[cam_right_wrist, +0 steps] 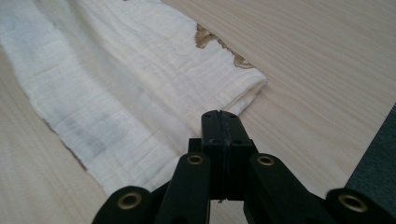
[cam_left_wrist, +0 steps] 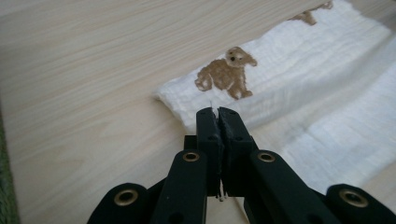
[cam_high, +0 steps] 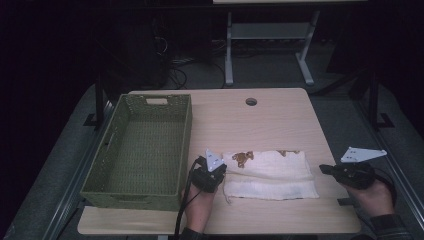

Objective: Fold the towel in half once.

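A white muslin cloth [cam_high: 270,175] with brown bear prints [cam_high: 242,158] lies folded in a long strip on the wooden table [cam_high: 250,125]. At the strip's left end my left gripper [cam_high: 222,172] is shut. In the left gripper view its tips [cam_left_wrist: 218,114] rest against the folded edge of the cloth [cam_left_wrist: 303,70], just below a bear print [cam_left_wrist: 229,74], with a few white fibres at the jaw tips. Beyond the right end my right gripper [cam_high: 323,169] is shut too. The right gripper view puts its tips [cam_right_wrist: 219,116] just short of the cloth's corner [cam_right_wrist: 116,84], with nothing between the jaws.
A green woven basket [cam_high: 186,130] with nothing in it stands on the left part of the table, close to my left hand; its edge [cam_left_wrist: 4,196] shows in the left gripper view. A cable hole [cam_high: 251,101] sits near the far edge. The table's right edge is near my right hand.
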Tool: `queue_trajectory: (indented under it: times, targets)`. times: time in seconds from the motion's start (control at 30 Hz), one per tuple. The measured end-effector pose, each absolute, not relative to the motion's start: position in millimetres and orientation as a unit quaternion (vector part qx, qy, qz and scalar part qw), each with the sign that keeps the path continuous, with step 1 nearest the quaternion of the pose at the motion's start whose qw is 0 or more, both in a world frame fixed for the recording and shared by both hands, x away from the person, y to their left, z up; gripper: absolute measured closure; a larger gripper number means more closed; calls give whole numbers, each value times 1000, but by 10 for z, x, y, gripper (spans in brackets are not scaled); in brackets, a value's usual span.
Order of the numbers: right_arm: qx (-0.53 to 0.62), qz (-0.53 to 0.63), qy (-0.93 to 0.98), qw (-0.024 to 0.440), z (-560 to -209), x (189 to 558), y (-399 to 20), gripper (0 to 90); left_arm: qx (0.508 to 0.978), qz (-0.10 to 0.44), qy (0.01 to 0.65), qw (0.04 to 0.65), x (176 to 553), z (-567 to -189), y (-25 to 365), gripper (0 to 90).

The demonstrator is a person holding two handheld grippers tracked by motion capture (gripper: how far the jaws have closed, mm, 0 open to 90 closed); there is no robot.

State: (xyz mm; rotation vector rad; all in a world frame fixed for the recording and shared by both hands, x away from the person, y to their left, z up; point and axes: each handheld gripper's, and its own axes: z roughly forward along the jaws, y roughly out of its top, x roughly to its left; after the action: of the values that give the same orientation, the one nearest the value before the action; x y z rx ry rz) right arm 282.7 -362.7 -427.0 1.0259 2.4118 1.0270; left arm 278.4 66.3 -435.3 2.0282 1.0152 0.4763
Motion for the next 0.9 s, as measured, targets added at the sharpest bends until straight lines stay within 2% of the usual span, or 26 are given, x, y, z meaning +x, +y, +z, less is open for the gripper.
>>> queue_trajectory:
  times: [0.13,0.23,0.53,0.63,0.7,0.9]
  targets:
    - [358,359,850,143,-4319,2804,-3605,893,805,181,400,399,2753,-4408,640,875]
    - [351,362,855,119,-4377,2821,-3553,816,808,176,399,397,2746,-4449,621,874]
    - [338,342,874,67,-4549,2868,-3380,679,810,170,398,396,2759,-4469,606,873]
    - [336,331,879,69,-4565,2870,-3373,755,809,170,399,397,2764,-4475,609,873]
    - [337,321,882,73,-4578,2867,-3366,853,809,169,400,397,2765,-4476,613,873]
    - [336,329,879,78,-4514,2833,-3380,882,804,164,398,410,2730,-4427,632,873]
